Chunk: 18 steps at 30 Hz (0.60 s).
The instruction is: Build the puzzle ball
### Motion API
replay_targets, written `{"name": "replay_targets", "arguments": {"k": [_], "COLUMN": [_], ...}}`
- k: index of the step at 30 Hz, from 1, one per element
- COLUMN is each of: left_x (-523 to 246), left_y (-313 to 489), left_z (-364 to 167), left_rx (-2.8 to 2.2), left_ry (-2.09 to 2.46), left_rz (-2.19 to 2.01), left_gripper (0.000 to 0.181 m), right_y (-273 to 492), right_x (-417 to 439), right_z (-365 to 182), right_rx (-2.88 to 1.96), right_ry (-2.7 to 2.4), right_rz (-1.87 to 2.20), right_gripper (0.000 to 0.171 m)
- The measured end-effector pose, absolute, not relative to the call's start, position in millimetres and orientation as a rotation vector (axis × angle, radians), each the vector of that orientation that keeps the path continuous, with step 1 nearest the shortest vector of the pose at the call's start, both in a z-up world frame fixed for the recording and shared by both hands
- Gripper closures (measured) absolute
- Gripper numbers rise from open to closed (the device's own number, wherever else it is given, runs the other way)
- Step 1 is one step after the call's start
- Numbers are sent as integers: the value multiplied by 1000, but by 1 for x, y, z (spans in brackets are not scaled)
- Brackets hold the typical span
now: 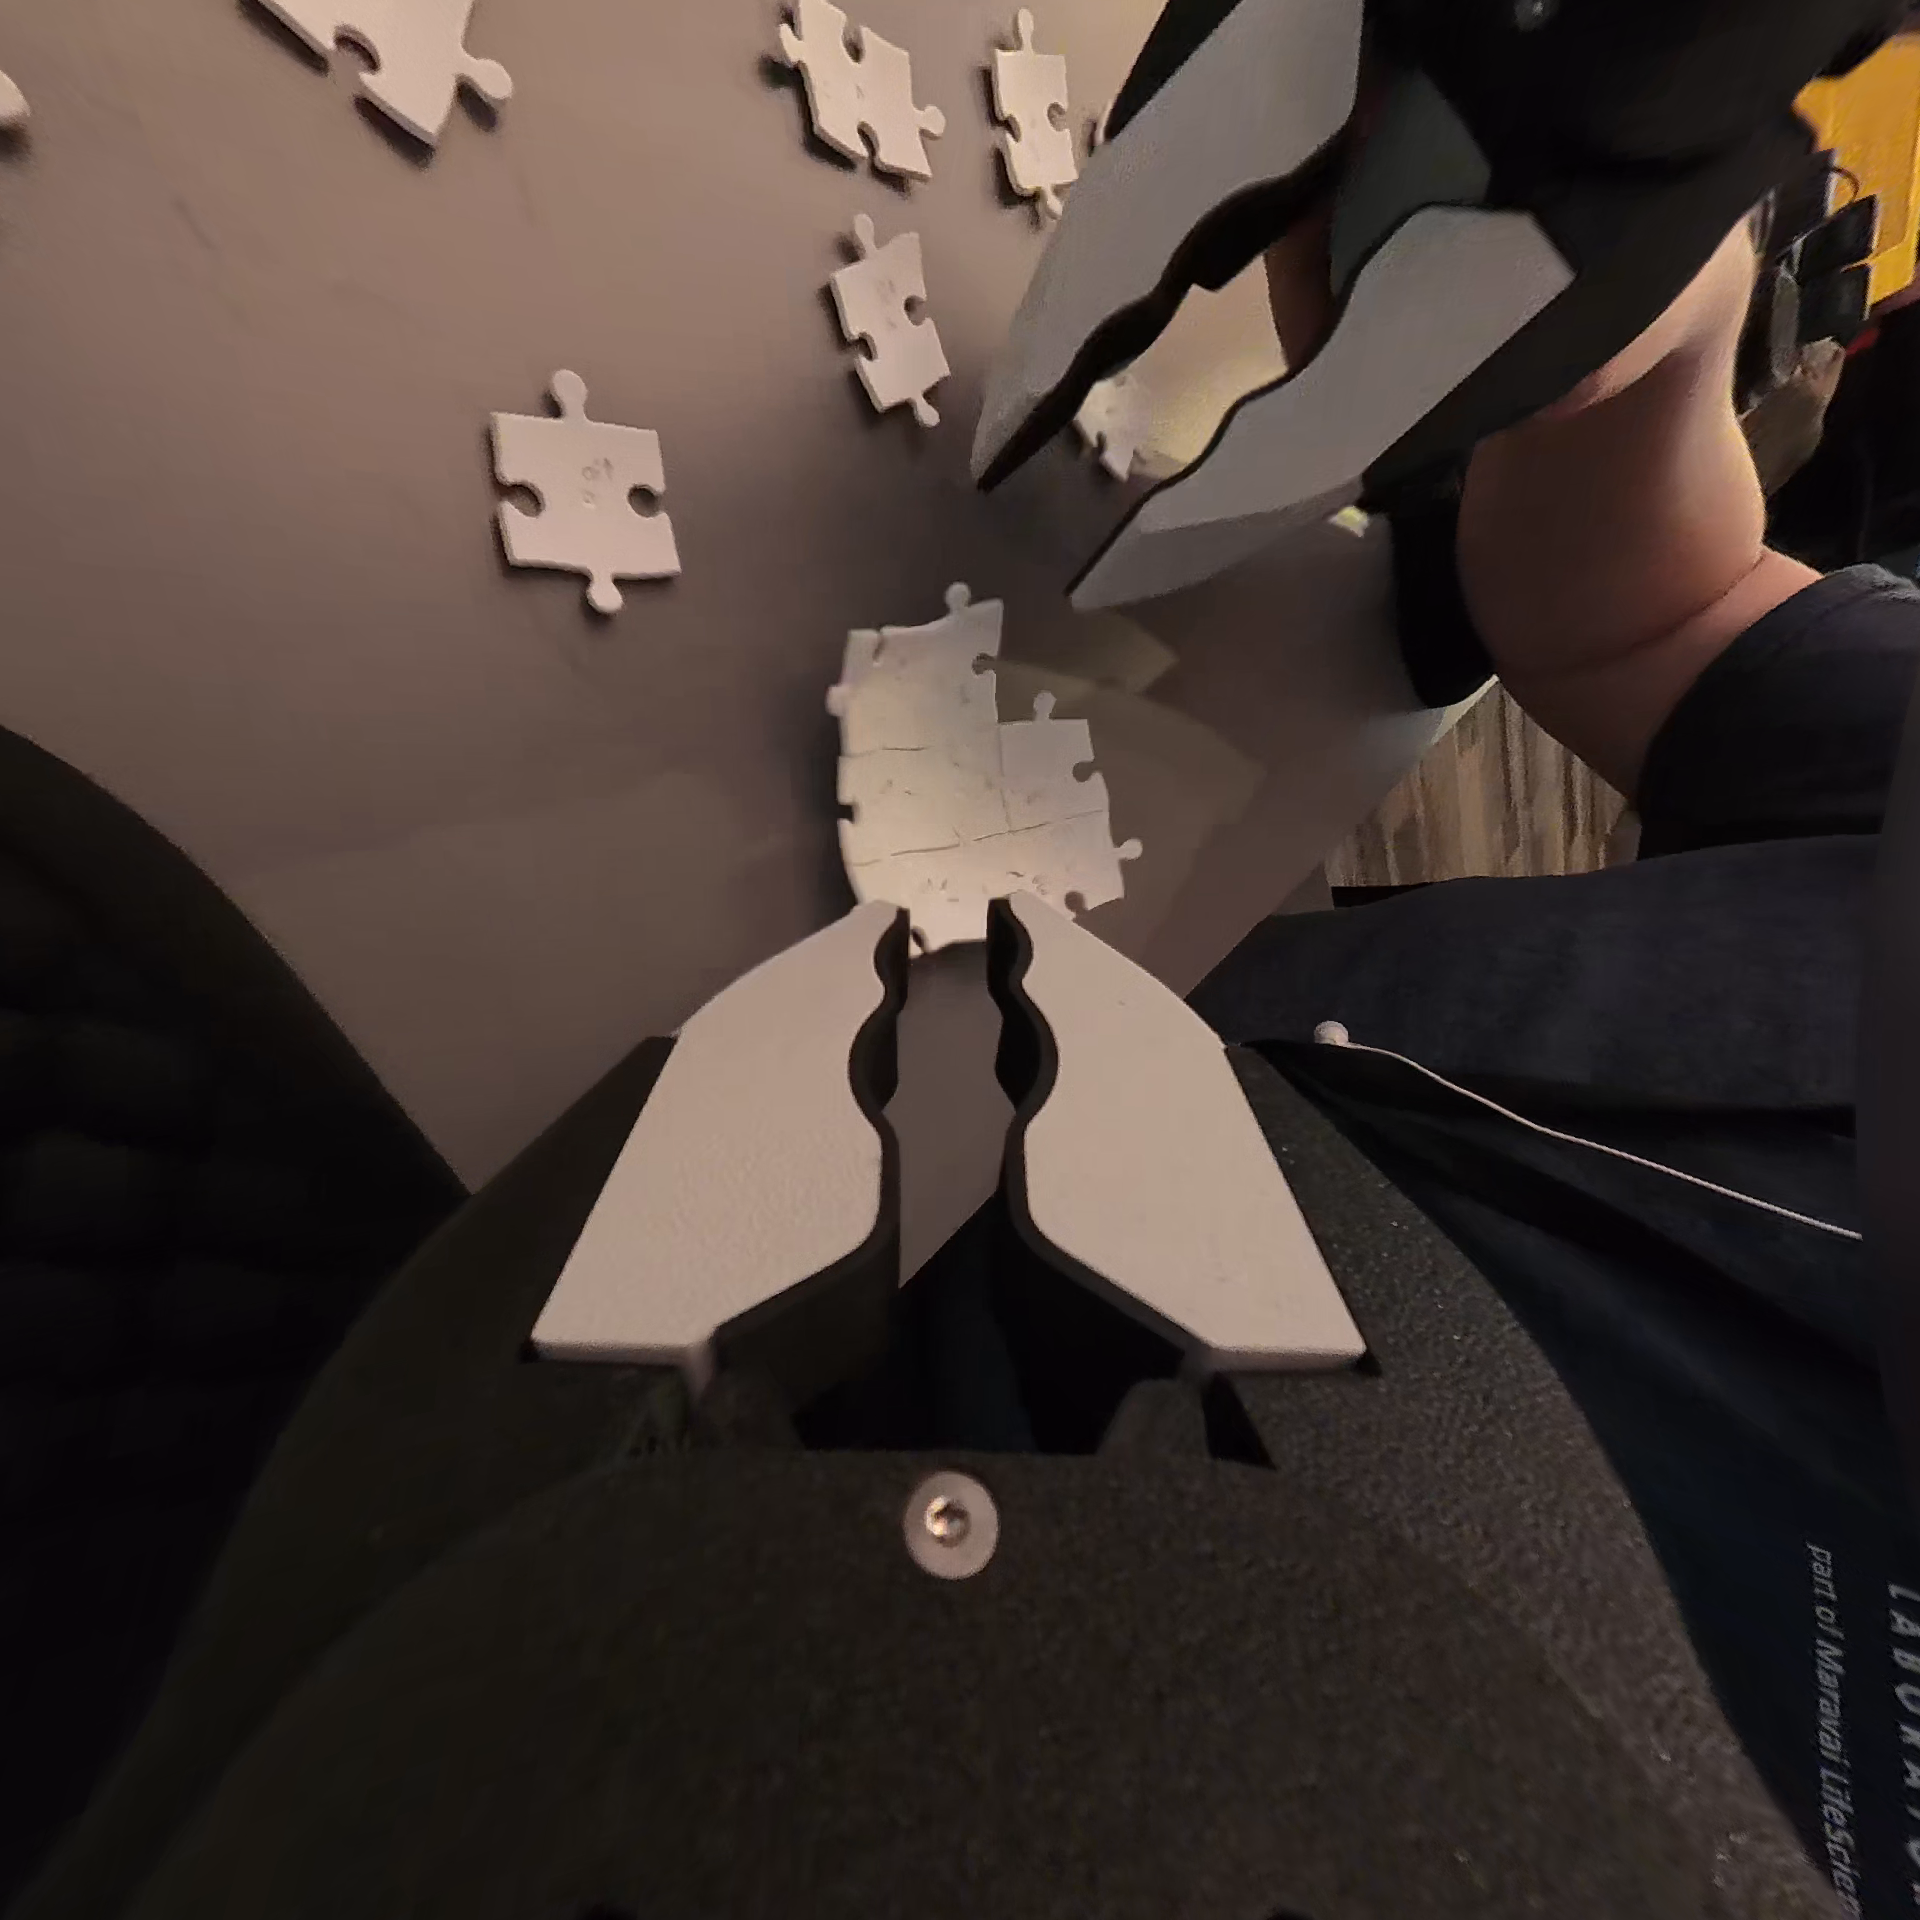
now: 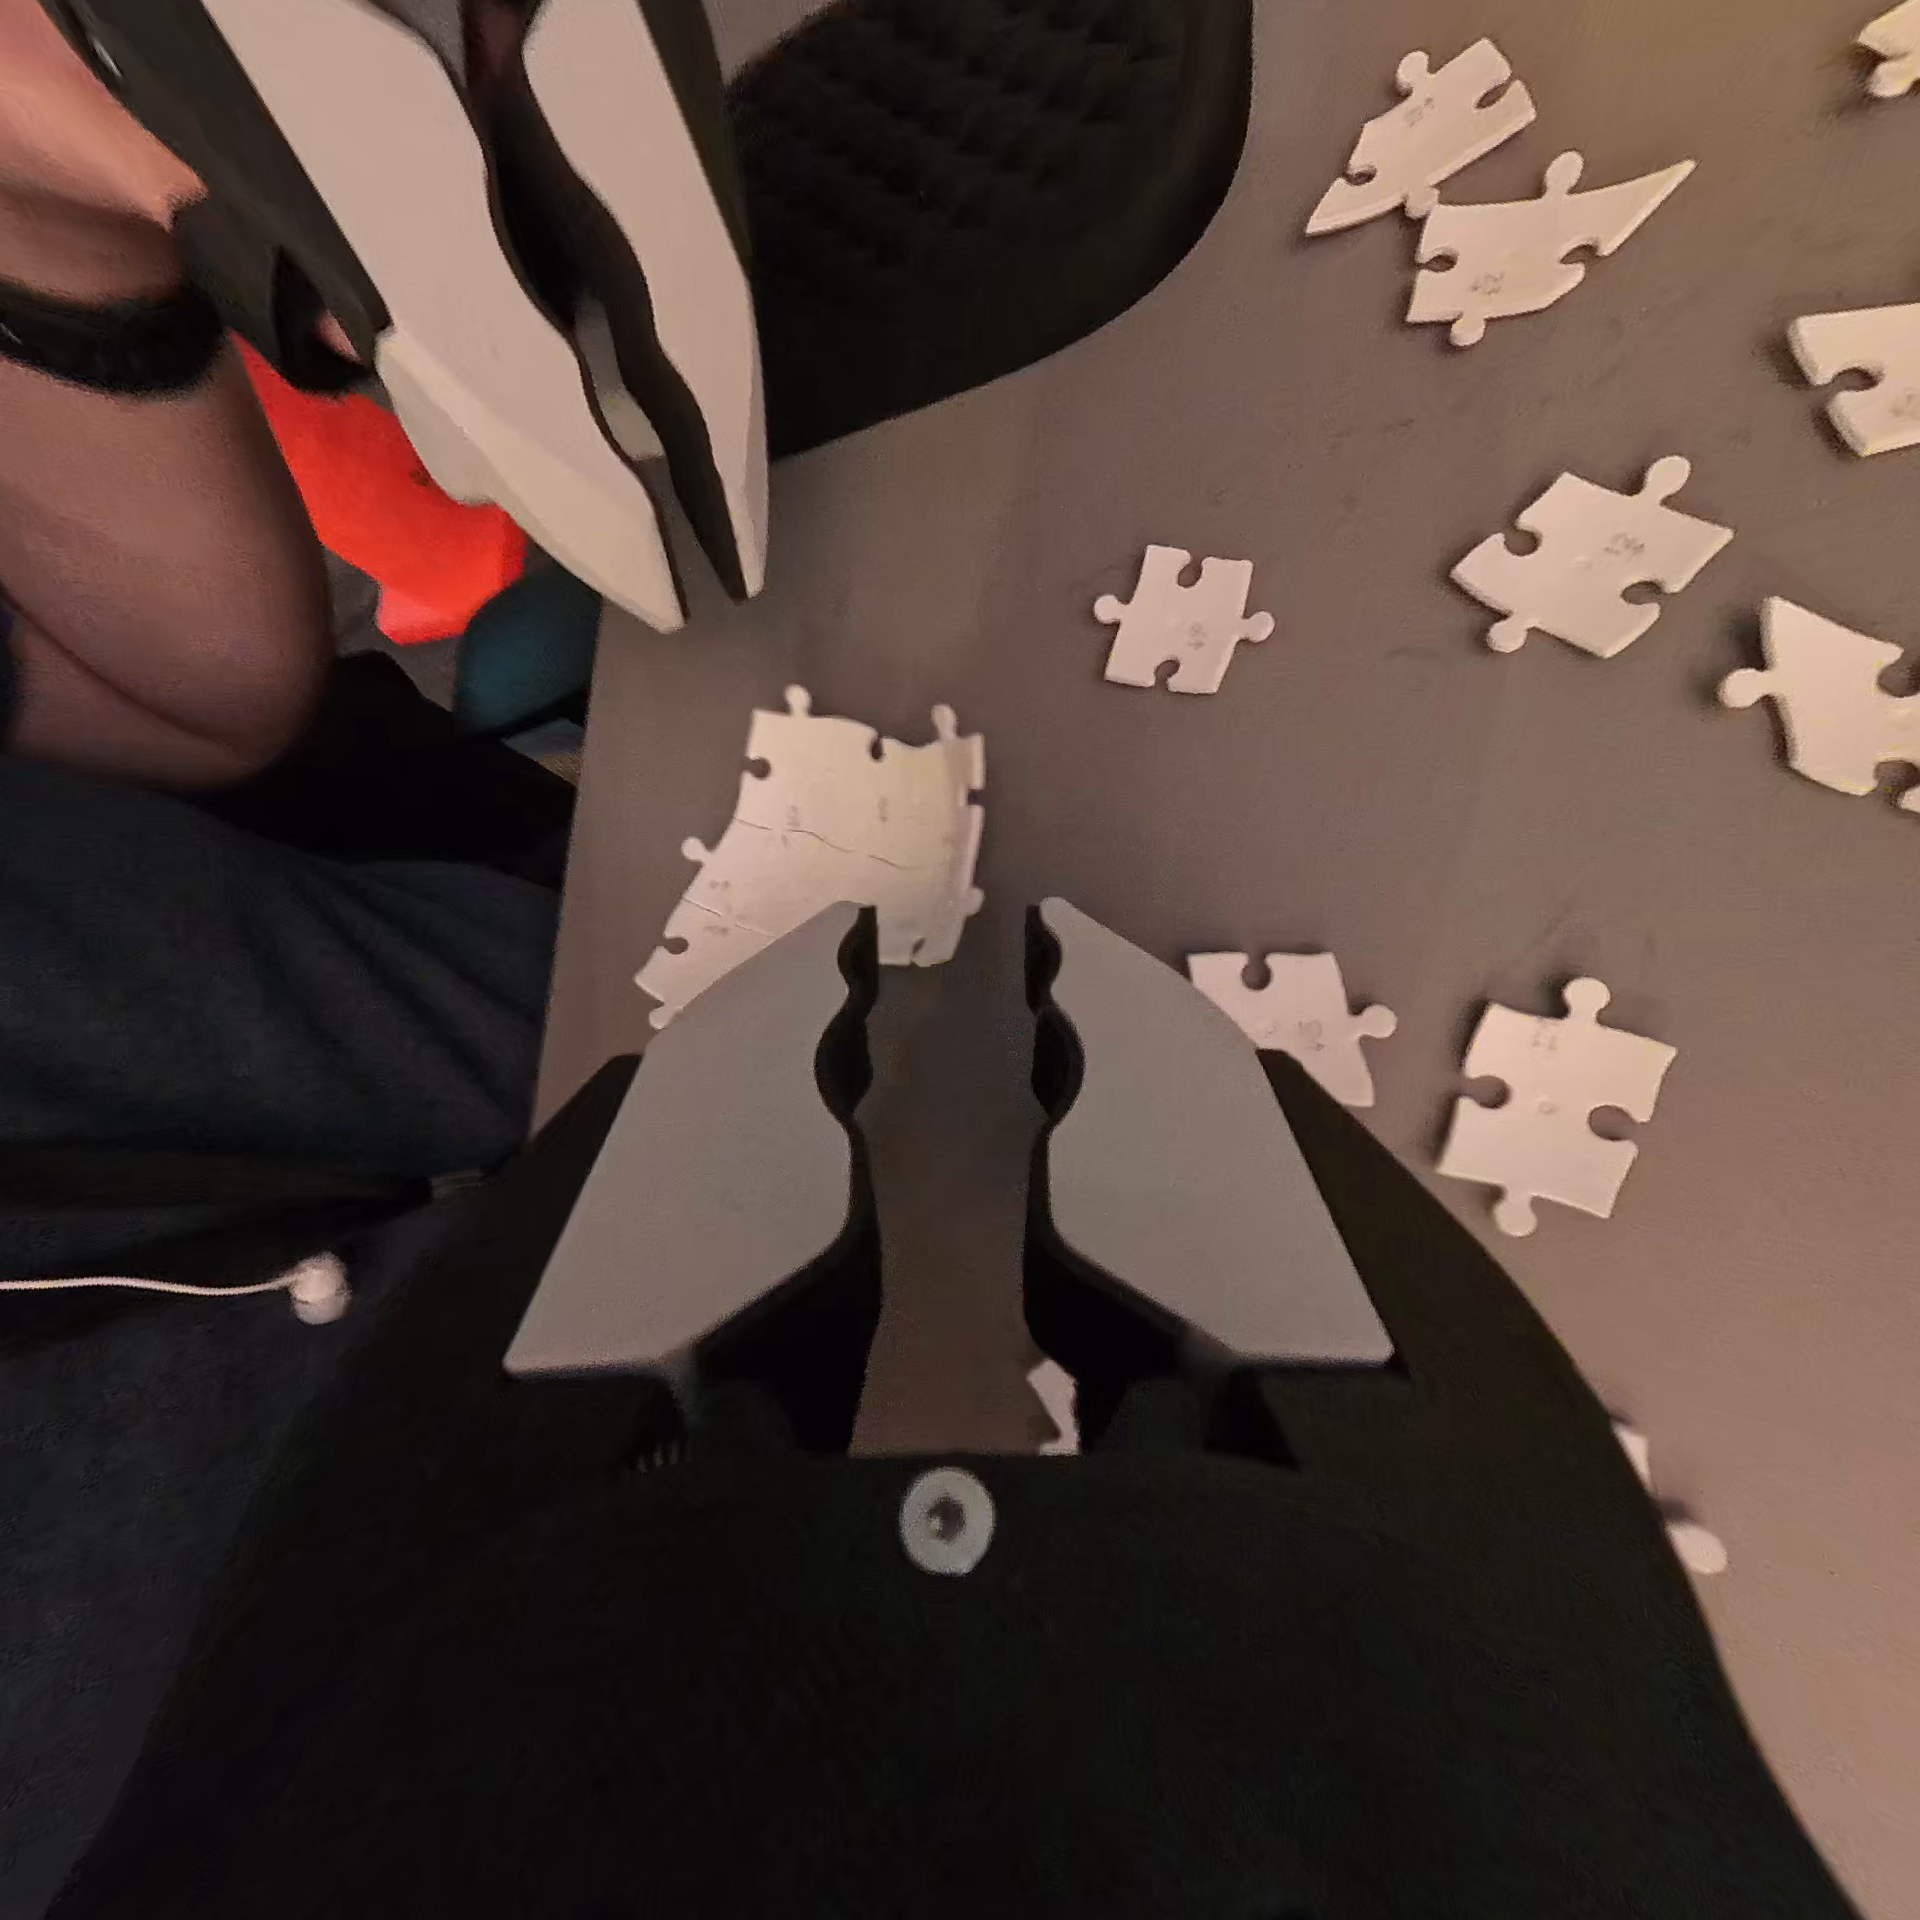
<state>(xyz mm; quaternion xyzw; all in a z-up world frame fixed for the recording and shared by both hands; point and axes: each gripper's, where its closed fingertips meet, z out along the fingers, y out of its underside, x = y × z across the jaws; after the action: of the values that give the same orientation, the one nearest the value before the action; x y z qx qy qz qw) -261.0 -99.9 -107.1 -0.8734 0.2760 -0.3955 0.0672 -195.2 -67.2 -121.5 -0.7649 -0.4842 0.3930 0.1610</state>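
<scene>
While the white joined patch (image 2: 842,842) curves up slightly, several pieces locked together, I see it lying near the grey table's (image 2: 1247,831) edge, loose pieces (image 2: 1184,634) well apart beyond. My left gripper (image 1: 945,914) is narrowly parted at the patch's near rim; whether it touches, I cannot tell. My right gripper (image 2: 951,920) is spread, empty, just beside the patch.

An office or lab desk, seemingly: plain grey tabletop (image 2: 1351,727), black mesh chair (image 2: 966,187) past the tongs, wood-look flooring (image 1: 1475,800).
</scene>
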Motion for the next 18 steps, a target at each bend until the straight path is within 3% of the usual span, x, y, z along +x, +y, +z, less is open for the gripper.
{"name": "replay_targets", "arguments": {"k": [18], "left_x": [-264], "left_y": [-116], "left_z": [-124], "left_rx": [-2582], "left_ry": [886], "left_rz": [-1283], "left_gripper": [162], "right_y": [-80], "right_x": [-197], "right_z": [-151], "right_rx": [-2367], "right_ry": [-1278], "right_rz": [1029], "right_gripper": [147]}}
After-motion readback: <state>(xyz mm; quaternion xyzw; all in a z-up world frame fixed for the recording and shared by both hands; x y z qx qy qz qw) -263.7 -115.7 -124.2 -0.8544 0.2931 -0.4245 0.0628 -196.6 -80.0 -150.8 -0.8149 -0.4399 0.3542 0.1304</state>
